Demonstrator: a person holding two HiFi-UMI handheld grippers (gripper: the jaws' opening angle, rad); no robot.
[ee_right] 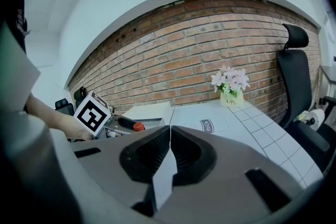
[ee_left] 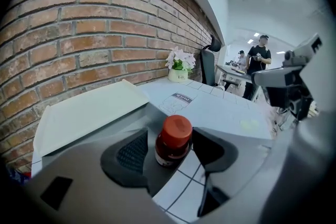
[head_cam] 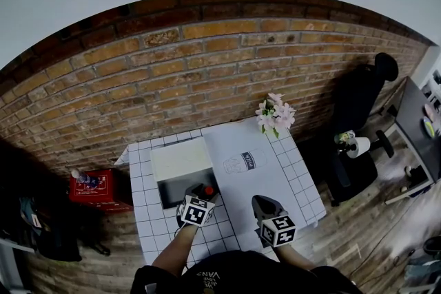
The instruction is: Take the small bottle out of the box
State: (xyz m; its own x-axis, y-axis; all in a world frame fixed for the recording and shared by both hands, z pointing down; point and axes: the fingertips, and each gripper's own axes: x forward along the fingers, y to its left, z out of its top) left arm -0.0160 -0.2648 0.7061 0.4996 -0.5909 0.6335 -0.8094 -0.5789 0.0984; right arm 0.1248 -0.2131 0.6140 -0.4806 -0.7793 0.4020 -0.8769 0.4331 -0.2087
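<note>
A small dark bottle with a red cap (ee_left: 172,143) stands between the jaws of my left gripper (ee_left: 170,153). The jaws are wide, with a dark gap between the left pad (ee_left: 131,152) and the bottle; the right pad sits right by the cap. In the head view the red cap (head_cam: 209,191) shows just right of the open box (head_cam: 180,159), whose white lid is raised and whose inside is dark. My left gripper (head_cam: 204,193) is at the box's right edge. My right gripper (head_cam: 261,202) hovers over the table to the right, its jaws (ee_right: 169,136) shut on nothing.
A pot of pink flowers (head_cam: 274,113) stands at the table's far right corner. A milk-carton outline (head_cam: 244,162) is printed on the white sheet beside the box. A black office chair (head_cam: 358,107) stands at the right and a red crate (head_cam: 96,188) on the floor at the left. People (ee_left: 258,60) stand far off.
</note>
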